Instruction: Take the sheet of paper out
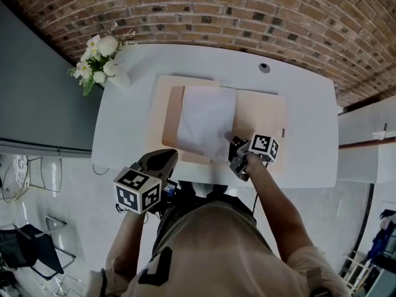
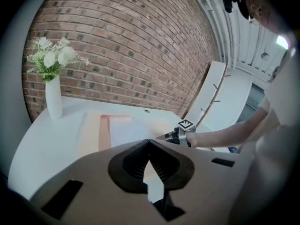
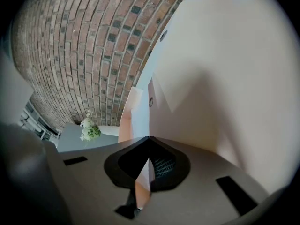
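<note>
A white sheet of paper (image 1: 207, 121) lies on an open beige folder (image 1: 260, 113) in the middle of the white table (image 1: 309, 135). My right gripper (image 1: 234, 144) sits at the sheet's near right corner, shut on the paper's edge. In the right gripper view the paper (image 3: 140, 118) runs straight into the closed right gripper (image 3: 149, 139), with the folder (image 3: 197, 102) spread beyond. My left gripper (image 1: 162, 159) hovers off the table's front edge near the person's body, shut on nothing. From the left gripper (image 2: 149, 142) I look over the paper (image 2: 129, 132) and the right gripper (image 2: 176, 136).
A white vase of flowers (image 1: 99, 60) stands at the table's far left corner. A small round hole (image 1: 265, 68) sits near the table's back edge. A brick wall runs behind the table. Chairs and floor lie to the left.
</note>
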Demonstrator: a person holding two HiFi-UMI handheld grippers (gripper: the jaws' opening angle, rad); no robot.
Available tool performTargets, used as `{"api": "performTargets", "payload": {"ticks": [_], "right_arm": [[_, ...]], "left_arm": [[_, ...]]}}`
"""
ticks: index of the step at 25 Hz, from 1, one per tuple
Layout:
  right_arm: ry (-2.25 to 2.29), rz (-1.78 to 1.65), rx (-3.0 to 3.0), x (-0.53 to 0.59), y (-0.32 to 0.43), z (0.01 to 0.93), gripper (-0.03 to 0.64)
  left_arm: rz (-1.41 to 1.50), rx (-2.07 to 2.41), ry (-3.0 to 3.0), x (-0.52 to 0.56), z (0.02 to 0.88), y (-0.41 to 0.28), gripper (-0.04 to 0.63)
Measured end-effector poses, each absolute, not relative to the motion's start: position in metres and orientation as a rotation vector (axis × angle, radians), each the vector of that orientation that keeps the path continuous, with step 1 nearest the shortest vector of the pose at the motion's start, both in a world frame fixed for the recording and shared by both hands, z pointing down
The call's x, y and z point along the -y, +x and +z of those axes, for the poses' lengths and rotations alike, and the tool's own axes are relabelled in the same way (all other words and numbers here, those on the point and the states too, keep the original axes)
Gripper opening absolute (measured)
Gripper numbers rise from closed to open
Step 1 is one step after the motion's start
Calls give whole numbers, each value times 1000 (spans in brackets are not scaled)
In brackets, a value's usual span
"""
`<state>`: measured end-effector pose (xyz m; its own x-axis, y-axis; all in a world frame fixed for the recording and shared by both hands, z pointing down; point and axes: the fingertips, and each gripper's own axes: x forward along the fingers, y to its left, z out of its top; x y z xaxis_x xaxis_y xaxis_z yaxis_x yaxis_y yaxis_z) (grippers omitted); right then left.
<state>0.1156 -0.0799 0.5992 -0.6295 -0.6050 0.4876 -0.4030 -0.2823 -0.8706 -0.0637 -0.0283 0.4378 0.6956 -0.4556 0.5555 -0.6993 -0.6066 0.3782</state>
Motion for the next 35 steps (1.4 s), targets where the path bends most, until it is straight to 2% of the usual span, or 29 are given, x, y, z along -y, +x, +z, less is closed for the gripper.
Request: {"api": "performTargets", "payload": {"ticks": [35], "right_arm": [[-1280, -2000, -1792, 63, 195, 587, 24]], "left_arm": [[556, 896, 2336, 17, 435, -5, 14]]}}
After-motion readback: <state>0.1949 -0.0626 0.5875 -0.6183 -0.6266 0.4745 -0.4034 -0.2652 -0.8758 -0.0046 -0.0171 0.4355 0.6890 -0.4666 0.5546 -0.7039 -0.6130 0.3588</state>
